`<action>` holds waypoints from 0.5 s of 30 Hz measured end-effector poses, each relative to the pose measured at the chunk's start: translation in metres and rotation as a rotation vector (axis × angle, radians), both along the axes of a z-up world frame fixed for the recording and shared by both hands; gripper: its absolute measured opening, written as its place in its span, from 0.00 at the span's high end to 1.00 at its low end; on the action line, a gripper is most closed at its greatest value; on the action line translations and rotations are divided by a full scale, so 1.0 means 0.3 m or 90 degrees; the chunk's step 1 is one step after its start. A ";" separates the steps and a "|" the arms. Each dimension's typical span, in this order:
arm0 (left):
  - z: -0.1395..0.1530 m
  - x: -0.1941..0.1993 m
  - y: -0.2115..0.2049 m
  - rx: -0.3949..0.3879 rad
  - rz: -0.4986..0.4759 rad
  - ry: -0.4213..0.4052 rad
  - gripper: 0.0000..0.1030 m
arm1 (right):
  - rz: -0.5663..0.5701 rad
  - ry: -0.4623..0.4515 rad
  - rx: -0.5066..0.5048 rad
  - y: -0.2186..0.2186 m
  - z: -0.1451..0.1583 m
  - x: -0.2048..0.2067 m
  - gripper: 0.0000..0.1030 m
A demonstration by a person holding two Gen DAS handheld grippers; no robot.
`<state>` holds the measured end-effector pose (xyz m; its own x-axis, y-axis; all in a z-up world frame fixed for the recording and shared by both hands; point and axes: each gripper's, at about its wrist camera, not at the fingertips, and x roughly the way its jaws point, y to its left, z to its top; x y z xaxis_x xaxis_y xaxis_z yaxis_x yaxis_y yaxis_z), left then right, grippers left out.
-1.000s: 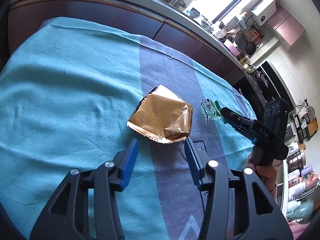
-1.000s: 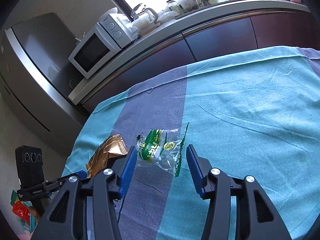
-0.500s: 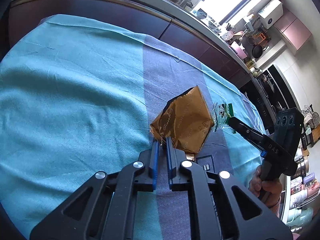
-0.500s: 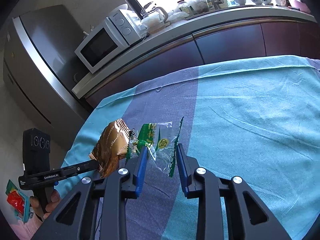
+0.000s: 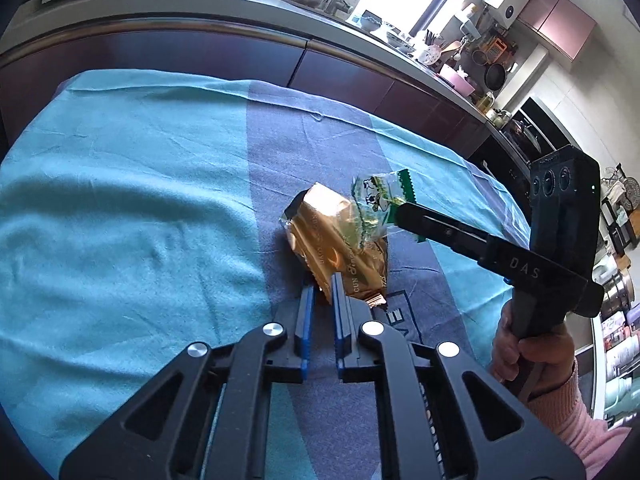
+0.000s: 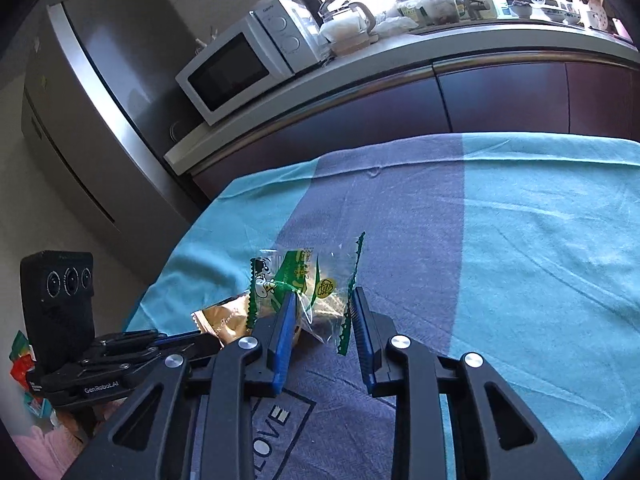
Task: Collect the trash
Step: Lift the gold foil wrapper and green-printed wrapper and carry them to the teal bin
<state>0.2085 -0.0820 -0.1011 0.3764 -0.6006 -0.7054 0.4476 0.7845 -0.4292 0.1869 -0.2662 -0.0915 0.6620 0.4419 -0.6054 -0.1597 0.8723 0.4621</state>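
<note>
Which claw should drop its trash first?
Probably left. The left claw pinches the gold wrapper, jaws easing open, on the side nearest the floor packets. The right claw holds the clear wrapper farther over.

Left wrist view: the gold wrapper [image 5: 340, 248] is partly covered. Its near corner lies between the left gripper [image 5: 320, 292] pads, and the clear green-printed wrapper [image 5: 376, 200] overlaps its far side. The print on both wrappers is too small to read in full. The right gripper's [image 5: 400, 210] pads are hidden edge-on. The sleeve [image 5: 572, 408] is cut off by the lower right picture edge.

Right wrist view: the gold wrapper [image 6: 224, 316] shows only a corner; the rest is behind the left fingers and the clear wrapper. The cloth's [image 6: 520, 240] near and right edges run out of frame. Red and green packaging [image 6: 20, 360] at the left picture edge is cropped and unidentifiable.
</note>
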 end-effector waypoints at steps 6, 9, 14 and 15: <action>-0.036 0.041 -0.002 -0.023 0.002 0.035 0.78 | 0.008 0.010 -0.013 0.019 -0.017 0.006 0.75; -0.041 0.058 -0.005 -0.025 0.011 0.038 0.85 | 0.006 0.010 -0.007 0.017 -0.017 0.002 0.75; -0.040 0.049 0.002 -0.012 0.024 0.029 0.91 | -0.003 -0.002 0.004 0.002 -0.002 -0.014 0.75; -0.034 0.040 0.005 -0.007 0.026 0.020 0.92 | -0.005 -0.005 0.007 -0.002 0.001 -0.017 0.75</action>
<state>0.2207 -0.0806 -0.1112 0.3788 -0.5932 -0.7104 0.4010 0.7970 -0.4516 0.1818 -0.2669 -0.0912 0.6703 0.4425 -0.5958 -0.1560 0.8688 0.4699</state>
